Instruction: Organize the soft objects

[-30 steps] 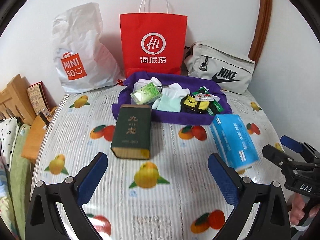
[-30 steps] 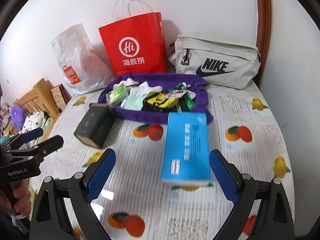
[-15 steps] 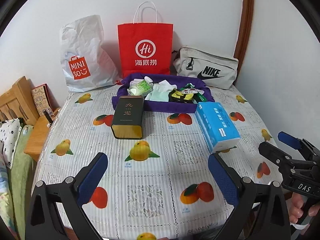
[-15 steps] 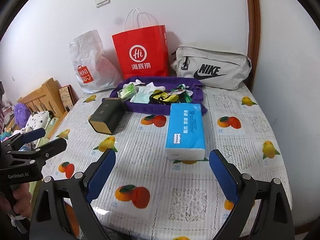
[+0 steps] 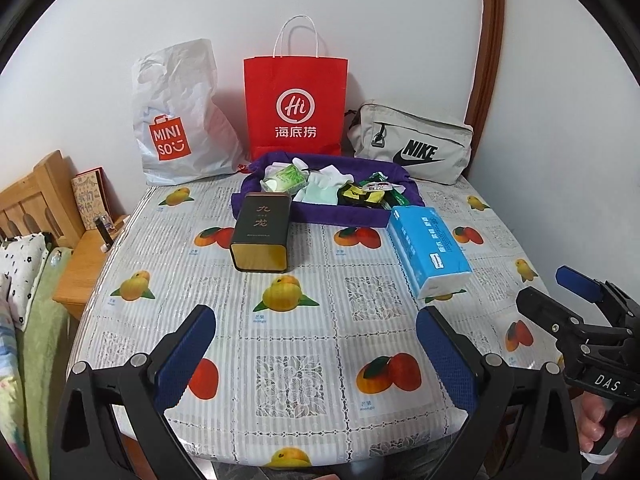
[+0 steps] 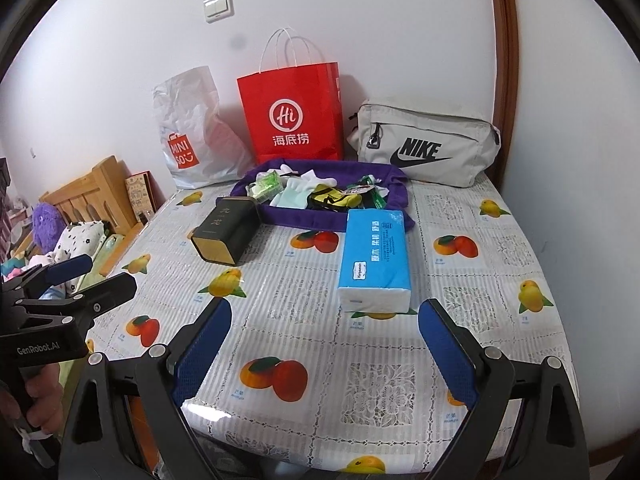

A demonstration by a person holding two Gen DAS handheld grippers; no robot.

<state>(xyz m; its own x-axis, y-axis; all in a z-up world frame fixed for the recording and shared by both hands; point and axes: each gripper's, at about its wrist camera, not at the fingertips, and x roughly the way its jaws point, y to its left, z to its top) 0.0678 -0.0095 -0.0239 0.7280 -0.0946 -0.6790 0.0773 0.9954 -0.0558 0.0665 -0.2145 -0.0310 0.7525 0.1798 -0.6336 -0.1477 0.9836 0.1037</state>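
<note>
A purple cloth bin at the back of the table holds a green wipes pack, pale socks and black-and-yellow socks. A blue tissue pack lies in front of it on the right. My left gripper hangs open and empty over the table's near edge. Beside it on the right, my right gripper is open too, just short of the tissue pack.
A dark tea tin lies left of the tissues. Against the wall stand a white plastic bag, a red paper bag and a grey pouch. A wooden headboard and bedding are at the left.
Both grippers have pulled back toward the table's near edge and risen, so the bin, tin and tissue pack look smaller and farther. Jaws stay open.
</note>
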